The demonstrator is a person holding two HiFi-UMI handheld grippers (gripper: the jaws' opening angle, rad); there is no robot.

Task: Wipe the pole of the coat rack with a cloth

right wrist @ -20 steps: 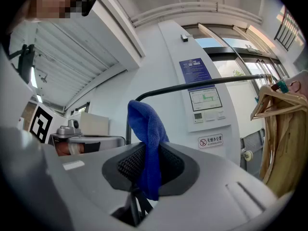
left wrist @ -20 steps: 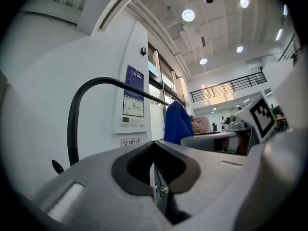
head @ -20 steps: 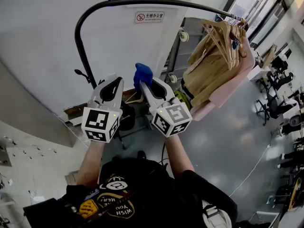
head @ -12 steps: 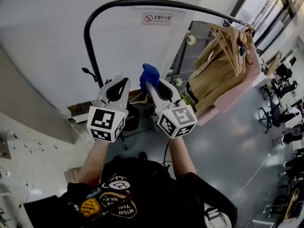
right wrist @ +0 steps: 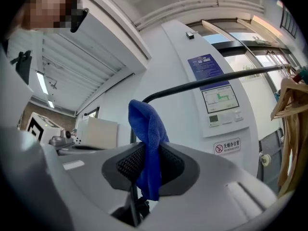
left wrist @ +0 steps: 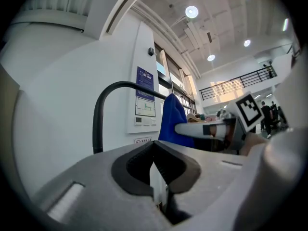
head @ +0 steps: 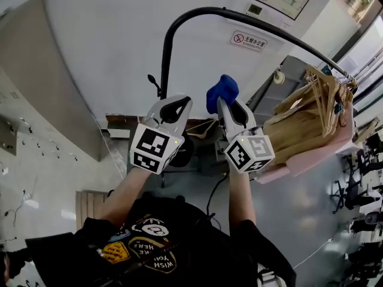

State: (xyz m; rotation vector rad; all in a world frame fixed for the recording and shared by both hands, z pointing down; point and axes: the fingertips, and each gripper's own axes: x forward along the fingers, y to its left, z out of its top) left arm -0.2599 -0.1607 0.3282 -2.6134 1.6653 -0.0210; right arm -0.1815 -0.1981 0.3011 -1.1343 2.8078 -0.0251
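My right gripper [head: 226, 105] was clamped on the blue cloth [head: 221, 92] and my left gripper [head: 175, 105] was closed on nothing; the rack's black pole [head: 164, 58] stood at ten o'clock of the cloth, which I judged should press flat against it before sliding.

Wooden hangers [head: 326, 91] and tan garments [head: 299, 133] hang near a wall sign [head: 248, 40].
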